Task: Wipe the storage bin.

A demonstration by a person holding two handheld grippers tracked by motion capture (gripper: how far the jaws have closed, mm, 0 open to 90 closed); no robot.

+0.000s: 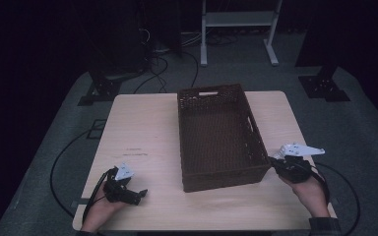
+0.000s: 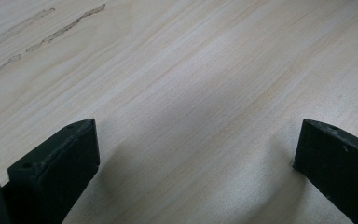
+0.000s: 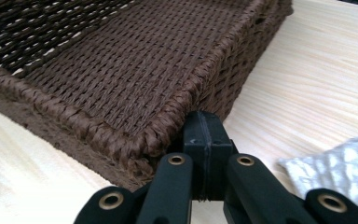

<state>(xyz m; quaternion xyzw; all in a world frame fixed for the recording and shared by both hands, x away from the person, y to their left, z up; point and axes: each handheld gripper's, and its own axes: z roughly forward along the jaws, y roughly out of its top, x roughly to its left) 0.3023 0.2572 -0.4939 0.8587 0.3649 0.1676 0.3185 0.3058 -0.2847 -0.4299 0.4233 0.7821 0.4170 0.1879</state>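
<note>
High view: a brown wicker basket (image 1: pixel 220 137) sits mid-desk (image 1: pixel 142 132), long side running away from the person. The right claw (image 1: pixel 275 165) is pressed together with nothing between its 2 jaws, tips at the basket's near right corner (touching or just beside, I cannot tell). The left claw (image 1: pixel 137 194) stands wide apart over bare wood, well left of the basket.

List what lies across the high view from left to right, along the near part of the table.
left gripper with jaws open → bare table → brown woven basket → right gripper with jaws shut, at the basket's near right corner.
</note>
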